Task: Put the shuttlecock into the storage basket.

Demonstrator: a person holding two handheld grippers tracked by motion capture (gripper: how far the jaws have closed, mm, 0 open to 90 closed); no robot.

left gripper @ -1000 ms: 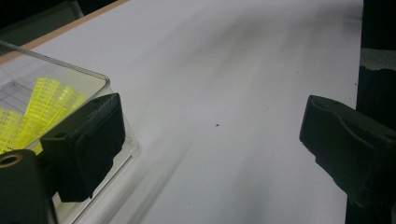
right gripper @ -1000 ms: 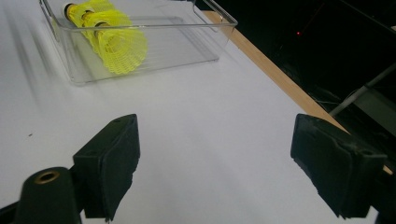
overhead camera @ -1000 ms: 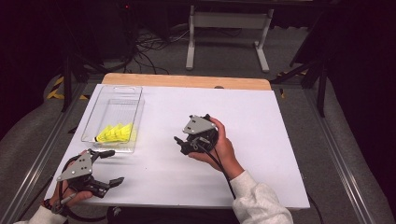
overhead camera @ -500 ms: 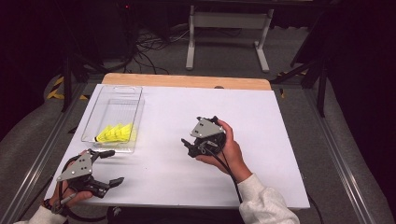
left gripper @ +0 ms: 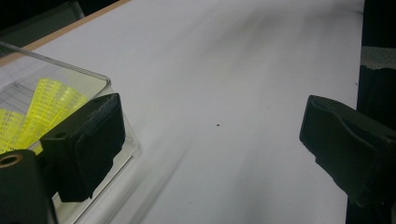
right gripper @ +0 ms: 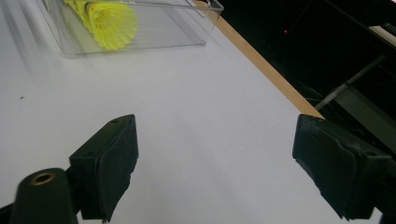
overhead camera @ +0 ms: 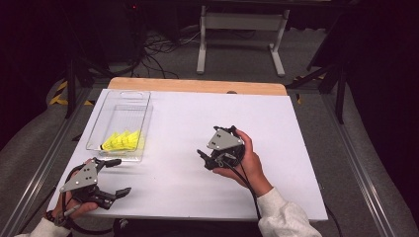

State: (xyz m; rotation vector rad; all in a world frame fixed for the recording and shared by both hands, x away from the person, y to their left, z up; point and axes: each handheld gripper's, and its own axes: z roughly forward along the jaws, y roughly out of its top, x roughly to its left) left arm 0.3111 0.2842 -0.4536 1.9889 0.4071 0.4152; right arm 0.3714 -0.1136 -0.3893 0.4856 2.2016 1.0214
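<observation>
- Left tongs sit low at the near left corner of the table, held in a hand. Jaws are wide apart, nothing btwn them.
- In the left gripper view, one jaw is just beside the near corner of the box; can't tell if it touches.
- Right tongs are near the middle of the table, in the other hand. They point left, toward the box.
- In the right gripper view, jaws are wide apart w/ only bare table btwn them.
- Clear box sits at the left side of the table.
- Yellow birdies lie inside it, at the near end. Maybe 3, but they blur together.
- Right tongs are well apart from the box.
</observation>
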